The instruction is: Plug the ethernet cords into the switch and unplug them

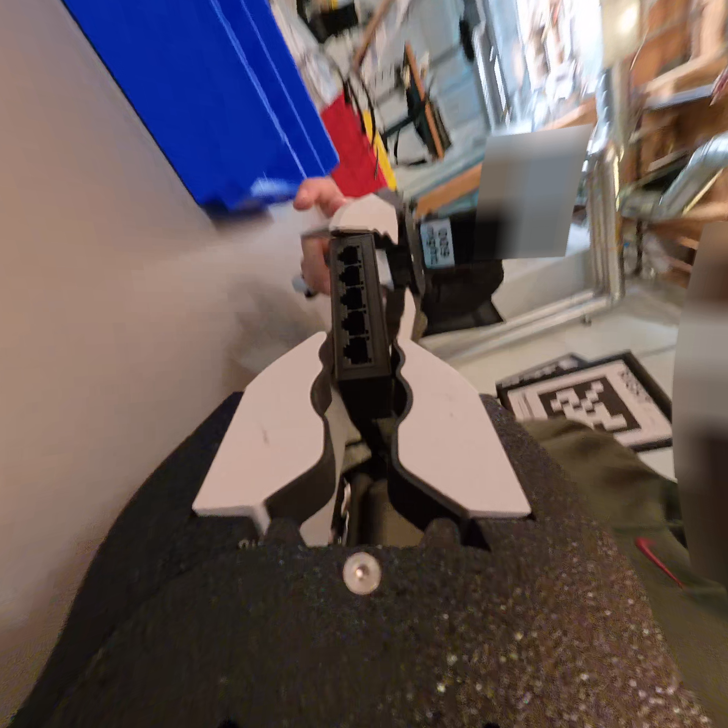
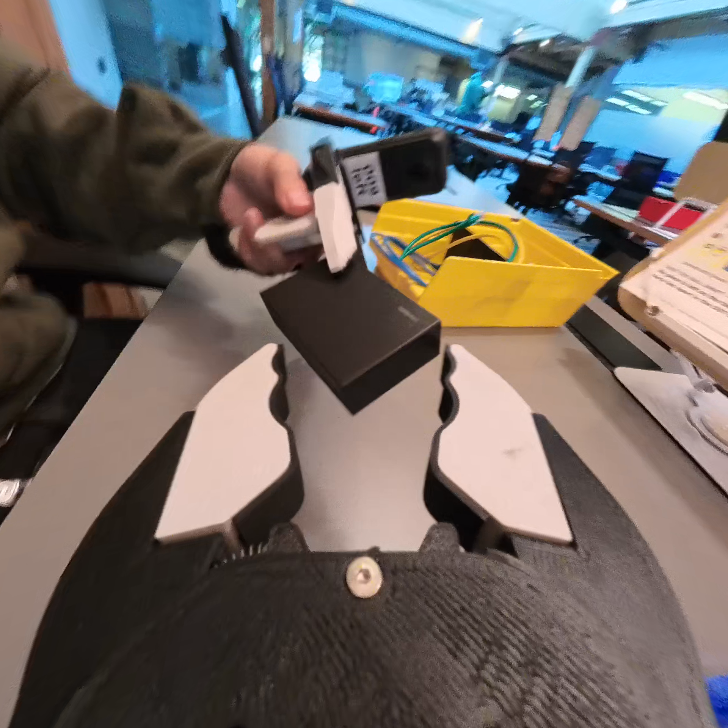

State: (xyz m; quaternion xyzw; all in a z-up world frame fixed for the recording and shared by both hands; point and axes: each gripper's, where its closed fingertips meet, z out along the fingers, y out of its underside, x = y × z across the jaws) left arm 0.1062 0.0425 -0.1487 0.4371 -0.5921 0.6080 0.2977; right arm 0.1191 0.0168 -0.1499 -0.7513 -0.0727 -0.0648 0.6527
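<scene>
Left claw (image 1: 360,362): mine, closed on the black switch (image 1: 359,311), white fingers pressed to its two broad faces near one end.
Right claw (image 2: 364,362): mine, spread wide with nothing between the fingers, held above the desk (image 2: 165,354) just short of the switch.
Switch: lifted clear of the desk and tilted; in the left wrist view its port face looks toward me, five sockets in a row, all bare of plugs. In the right wrist view I see its plain top and a lower corner hanging between my open fingertips.
Left hand (image 2: 264,208): wrapped round the left claw's handle, olive sleeve (image 2: 98,165) behind it.
Right hand (image 1: 315,236): partly seen past the far end of the switch, blurred.
Yellow bin (image 2: 500,291): on the desk beyond the switch, well apart from both claws.
Ethernet cords (image 2: 445,240): green and blue loops lying in the yellow bin; plug ends probably inside, too blurred to tell.
Blue bin (image 1: 205,98): far side of the desk, a red bin (image 1: 346,149) beside it.
Framed marker sheet (image 1: 567,398): black and white, lying flat to the right.
</scene>
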